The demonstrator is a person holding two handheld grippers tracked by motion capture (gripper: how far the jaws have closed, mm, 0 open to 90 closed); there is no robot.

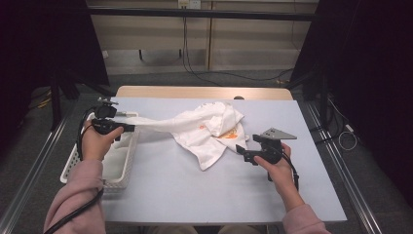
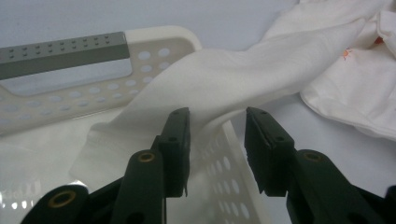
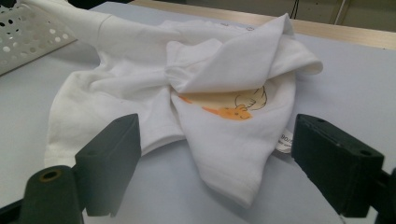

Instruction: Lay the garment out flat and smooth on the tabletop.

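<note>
My left fingers (image 2: 217, 133) are apart, with a stretched sleeve of the white shirt (image 1: 204, 131) lying loose between them, over the white basket (image 2: 159, 51). My right fingers (image 3: 212, 163) are wide apart and hold nothing; the shirt's crumpled body lies just in front of them on the surface (image 1: 195, 190).

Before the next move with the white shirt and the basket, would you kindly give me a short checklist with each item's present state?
1. Left gripper around the shirt's sleeve: ok, the fold lies between its jaws.
2. Pads pressing the fold: cannot tell.
3. Sleeve over the white basket: ok.
4. Bulk of the white shirt inside the basket: not ok, it lies on the table.
5. Right gripper free: ok, open, short of the shirt.
</note>
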